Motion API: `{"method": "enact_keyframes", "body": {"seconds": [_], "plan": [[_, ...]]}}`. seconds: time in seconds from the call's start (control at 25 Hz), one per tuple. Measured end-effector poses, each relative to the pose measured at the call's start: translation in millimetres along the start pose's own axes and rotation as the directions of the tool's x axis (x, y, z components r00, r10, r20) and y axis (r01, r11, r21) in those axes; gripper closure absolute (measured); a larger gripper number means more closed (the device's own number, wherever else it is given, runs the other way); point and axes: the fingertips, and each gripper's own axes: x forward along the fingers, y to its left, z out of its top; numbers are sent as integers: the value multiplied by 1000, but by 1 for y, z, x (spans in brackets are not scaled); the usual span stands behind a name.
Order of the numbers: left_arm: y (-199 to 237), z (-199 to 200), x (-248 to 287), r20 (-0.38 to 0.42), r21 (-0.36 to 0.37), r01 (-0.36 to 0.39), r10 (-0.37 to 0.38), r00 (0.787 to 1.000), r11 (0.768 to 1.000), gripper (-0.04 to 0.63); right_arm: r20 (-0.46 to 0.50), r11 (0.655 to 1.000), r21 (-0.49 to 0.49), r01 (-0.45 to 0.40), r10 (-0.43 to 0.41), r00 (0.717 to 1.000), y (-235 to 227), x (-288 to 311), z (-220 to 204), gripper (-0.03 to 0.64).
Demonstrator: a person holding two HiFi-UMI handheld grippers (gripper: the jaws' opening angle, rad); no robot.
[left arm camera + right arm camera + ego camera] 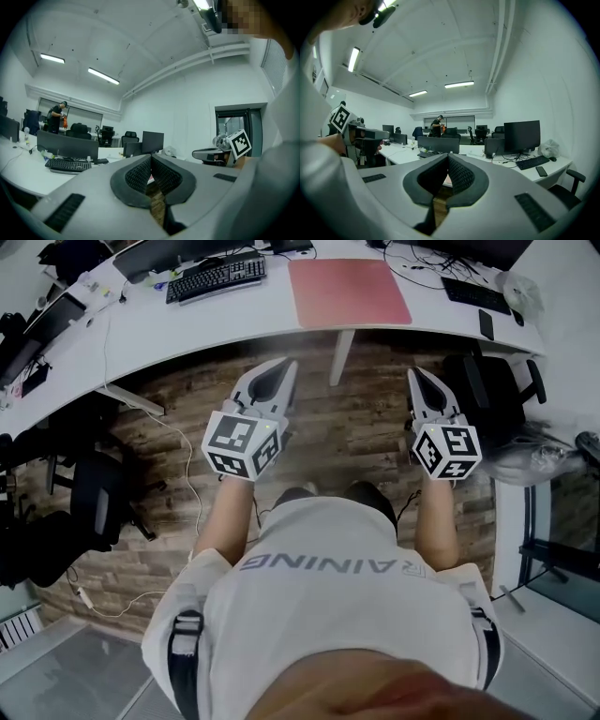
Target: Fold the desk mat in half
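Observation:
The pink desk mat (349, 292) lies flat and unfolded on the white desk (187, 324), straight ahead in the head view. Both grippers hang over the wooden floor, short of the desk's near edge and apart from the mat. My left gripper (281, 367) points at the desk left of the mat, its jaws closed tip to tip with nothing between them (151, 157). My right gripper (415, 373) points at the desk below the mat's right corner, also shut and empty (448, 157). A thin pink strip of the mat (446, 181) shows beyond the right jaws.
A black keyboard (216, 277) sits left of the mat, with a second keyboard (473, 293) and a phone (486, 324) to its right. A desk leg (340, 357) stands between the grippers. Office chairs (492, 390) (94, 498) flank me. Cables trail on the floor.

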Motion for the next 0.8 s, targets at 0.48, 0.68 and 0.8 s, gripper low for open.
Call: {"method": "enact_keyframes", "body": {"seconds": [0.48,0.68,0.8], "plan": [[39,2,56,-15,-1,-112,112,994,994,568,-6,994,3,-111,111,994,-42,84,0,594],[52,8,97,-27,-1,-161,161,987,987,568,1,986,4,-165,165,986,-73,128,11,594],[52,9,125,-35,1,-171,171,985,985,568,-2,984,15,-175,175,985,-101,148,10,594]]}}
